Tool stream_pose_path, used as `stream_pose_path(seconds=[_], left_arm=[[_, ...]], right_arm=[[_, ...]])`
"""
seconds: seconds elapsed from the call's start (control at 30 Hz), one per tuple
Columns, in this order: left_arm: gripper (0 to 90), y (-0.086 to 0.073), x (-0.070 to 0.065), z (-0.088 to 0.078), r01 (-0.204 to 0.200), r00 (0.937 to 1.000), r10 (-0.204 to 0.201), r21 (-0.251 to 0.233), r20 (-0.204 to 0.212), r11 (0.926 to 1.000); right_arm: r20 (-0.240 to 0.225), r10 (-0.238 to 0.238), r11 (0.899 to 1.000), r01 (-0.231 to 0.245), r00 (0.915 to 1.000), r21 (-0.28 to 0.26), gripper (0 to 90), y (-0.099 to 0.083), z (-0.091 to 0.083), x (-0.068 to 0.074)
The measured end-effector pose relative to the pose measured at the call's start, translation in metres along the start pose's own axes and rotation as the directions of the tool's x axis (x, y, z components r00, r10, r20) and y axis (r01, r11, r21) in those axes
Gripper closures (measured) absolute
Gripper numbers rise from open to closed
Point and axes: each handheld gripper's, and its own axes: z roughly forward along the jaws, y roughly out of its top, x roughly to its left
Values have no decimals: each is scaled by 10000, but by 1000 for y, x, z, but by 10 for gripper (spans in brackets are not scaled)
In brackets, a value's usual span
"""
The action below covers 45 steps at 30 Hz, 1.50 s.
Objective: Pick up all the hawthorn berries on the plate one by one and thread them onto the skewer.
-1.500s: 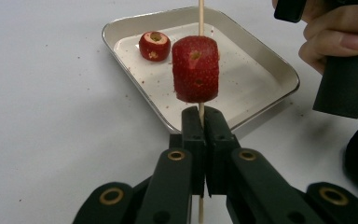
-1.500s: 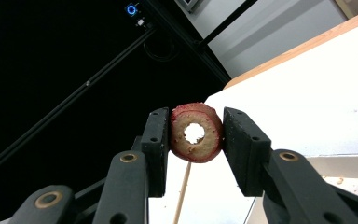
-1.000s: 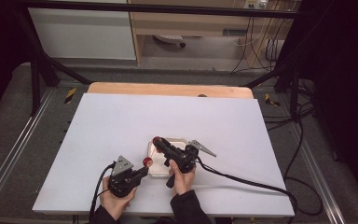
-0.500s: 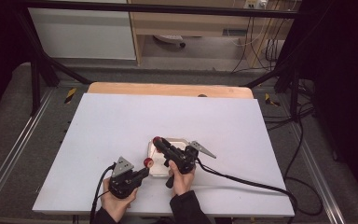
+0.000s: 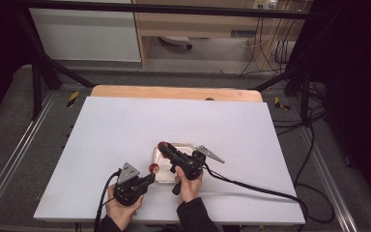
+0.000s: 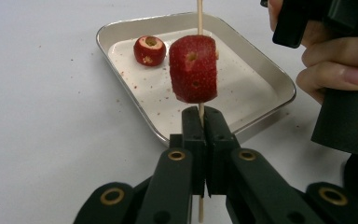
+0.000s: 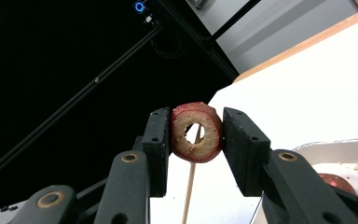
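**Red fruit threaded on a thin wooden skewer**

White counter (image 5: 125,130) was spread under the whole job, and near its front edge a shallow steel tray (image 6: 261,70) was set, dusted with red crumbs. One cored fruit (image 6: 149,50) was left lying in the tray's far corner.

The left claw (image 6: 200,135) was seen pressed together on the skewer (image 6: 199,14), which was held upright between the pads, its stick running on below them. Just above the pads a cored red fruit piece (image 6: 193,70) was already impaled on the stick, hanging over the tray. The right claw (image 7: 196,135) was held partly closed, pinching a second cored fruit ring (image 7: 196,132) by its skin on two opposite sides; through the ring's hole the skewer's tip (image 7: 193,158) could be made out, so the ring was judged to be lined up for threading.

The fruit was judged to be light, soft and moist: easily crushed or split if squeezed hard, and slippery on the cut faces. It was best gripped across the firmer skin, gently, with the hole left free. The skewer was judged stiff along its length yet thin and easily bent or snapped, so a hold close beneath the fruit was thought safest.
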Motion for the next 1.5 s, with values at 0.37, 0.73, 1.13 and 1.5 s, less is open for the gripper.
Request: stream_pose_path(seconds=[0.37, 0.73, 1.13, 1.5], left_arm=[[886, -2, 0, 0, -339, 9994, 340, 143, -59, 9993], [886, 4, 8, -5, -1009, 9948, 1017, 633, -100, 9929], [887, 3, 8, -7, -1030, 9945, 1038, 445, -167, 9937], [886, -6, -5, -2, -368, 9989, 348, -659, -320, 9971]], right_arm=[[-23, 89, 9999, -89, 10000, -82, 632, 0, 1, -3], [18, -457, 9957, 454, 9990, 810, 632, 4, 1, -2], [6, -778, 9940, 775, 9970, 767, 631, 7, 1, -3], [-227, -36, 9999, 39, 9997, 133, 633, 3, 0, -1]])
